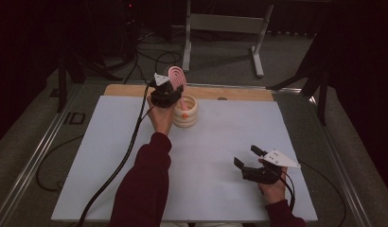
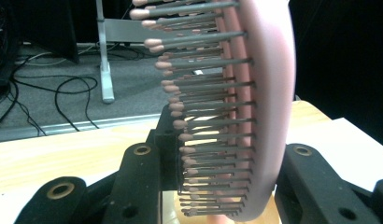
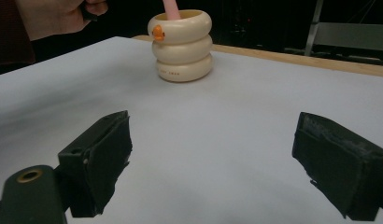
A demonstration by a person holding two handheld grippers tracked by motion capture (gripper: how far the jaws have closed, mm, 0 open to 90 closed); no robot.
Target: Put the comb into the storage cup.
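Pink plastic fills the space between the jaws of my left tool (image 1: pixel 166 91): they are clamped on the head of the hairbrush (image 1: pixel 176 78), one jaw against its smooth back, the other in among the bristles, as the left gripper view shows. The brush stands nearly upright, head up, its long axis running down through the mouth of the cream ringed holder (image 1: pixel 186 113) directly under it. In the right gripper view the pink handle (image 3: pixel 171 8) already sits inside the holder's (image 3: pixel 182 45) top ring, close to the wall above the small orange duck mark; how deep it goes I cannot tell.

So the relation that matters is vertical: the holder lies straight below my left tool, and the brush's axis is lined up with the opening, leaning only slightly. By my judgement the next move is a lowering along that axis and then a release.

My right tool (image 1: pixel 251 161) rests well apart on the white bench (image 1: pixel 220 189), jaws wide and holding nothing, aimed toward the holder. The left hand is far nearer, so the work is its own.
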